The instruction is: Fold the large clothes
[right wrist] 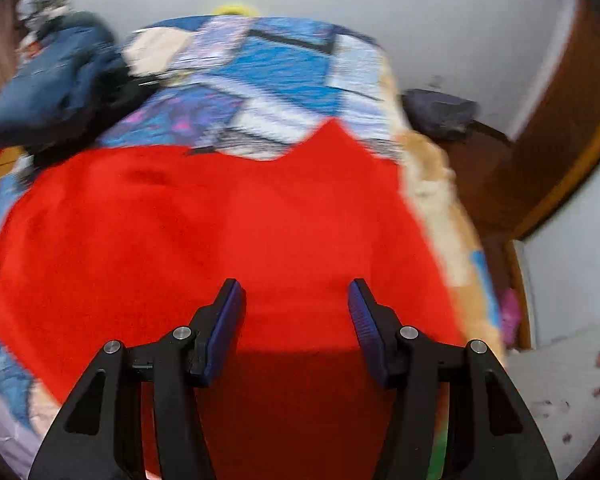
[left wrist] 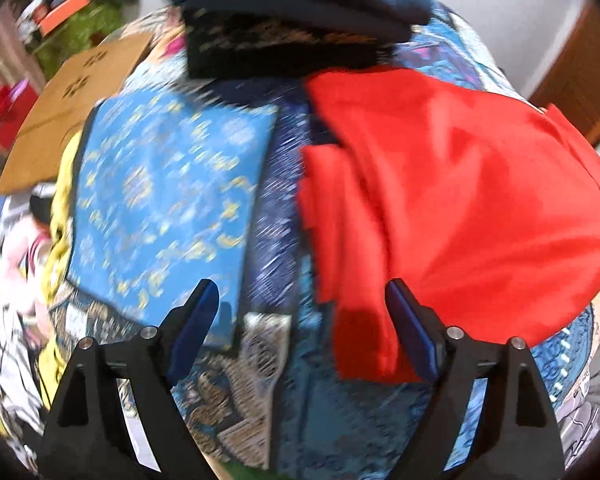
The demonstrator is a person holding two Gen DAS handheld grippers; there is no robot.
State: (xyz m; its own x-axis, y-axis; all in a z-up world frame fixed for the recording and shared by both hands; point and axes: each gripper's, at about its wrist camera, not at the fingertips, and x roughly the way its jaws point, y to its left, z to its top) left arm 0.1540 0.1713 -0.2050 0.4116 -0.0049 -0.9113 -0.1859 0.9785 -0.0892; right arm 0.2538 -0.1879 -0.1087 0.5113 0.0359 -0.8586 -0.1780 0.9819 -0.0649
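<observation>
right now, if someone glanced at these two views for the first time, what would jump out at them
The bright red garment jumps out first, spread over the patterned blue bedspread and filling most of the right wrist view. In the left wrist view, a folded blue cloth with yellow motifs lies to its left. A dark pile of clothes sits at the far end of the bed.

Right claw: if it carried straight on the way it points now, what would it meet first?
Most likely the red garment. The right claw is open and empty, aimed steeply down, and red cloth fills the gap between its fingers. How far above the cloth it hangs is unclear in this blurred view.
</observation>
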